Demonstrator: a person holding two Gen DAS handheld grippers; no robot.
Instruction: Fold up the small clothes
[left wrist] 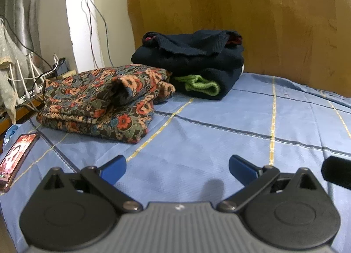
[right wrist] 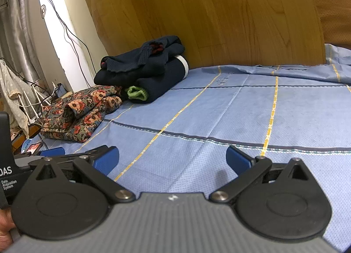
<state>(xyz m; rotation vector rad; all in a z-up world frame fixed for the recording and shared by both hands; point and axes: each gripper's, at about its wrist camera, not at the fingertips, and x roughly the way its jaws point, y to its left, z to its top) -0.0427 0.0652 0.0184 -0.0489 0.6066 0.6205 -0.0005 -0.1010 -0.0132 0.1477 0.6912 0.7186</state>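
Both grippers hover low over a blue checked bedsheet, fingers spread wide and holding nothing. Ahead and to the left of the left gripper lies a folded floral garment, with a stack of dark navy clothes just beyond it against the wooden headboard, a green cuff poking out of the stack's lower layer. From the right gripper the same two piles sit farther off, ahead and well to the left of its fingers. A phone lies on the sheet to the far left of the left gripper's fingers. No unfolded item shows between either pair of fingers; folding appears done, or the next piece is out of view. If another comes, it is best laid flat on the bare sheet directly ahead, each gripper pinching one corner
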